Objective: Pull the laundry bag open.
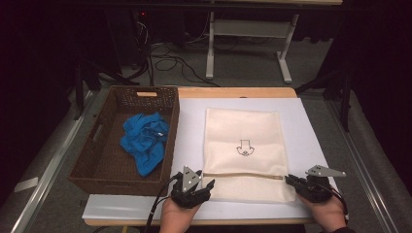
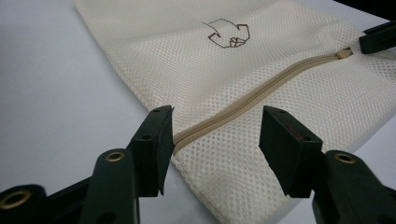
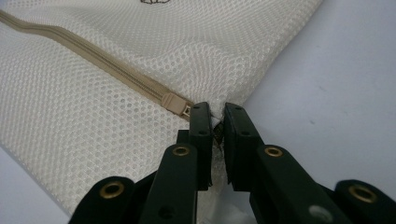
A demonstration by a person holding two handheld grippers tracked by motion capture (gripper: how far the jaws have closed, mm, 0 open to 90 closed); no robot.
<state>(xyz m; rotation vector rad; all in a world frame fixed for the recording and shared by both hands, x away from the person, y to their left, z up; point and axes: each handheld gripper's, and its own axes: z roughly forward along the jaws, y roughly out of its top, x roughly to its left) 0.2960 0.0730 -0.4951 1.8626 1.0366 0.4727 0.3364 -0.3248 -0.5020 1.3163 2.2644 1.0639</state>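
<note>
A: Item one, mesh laundry bag (image 1: 243,153)?
B: Cream, flat on the white board (image 1: 311,141), zipper (image 2: 261,91) across it.
A: Right gripper (image 3: 216,122)?
B: Jaws pinched tight on the bag's edge just beside the zipper pull (image 3: 175,102).
A: Left gripper (image 2: 215,140)?
B: Jaws partly apart, straddling the zipper's other end, pads not pressing.
A: Extras?
B: Wicker basket (image 1: 97,145) beyond the left gripper, blue cloth (image 1: 145,141) inside.

black two-jaw tongs (image 1: 210,186), brass rivets, grey three-cornered plate (image 1: 191,175), trailing black cable (image 1: 158,204)

Mesh bag (image 1: 243,153), basket (image 1: 97,167) on table (image 1: 311,126)
</note>
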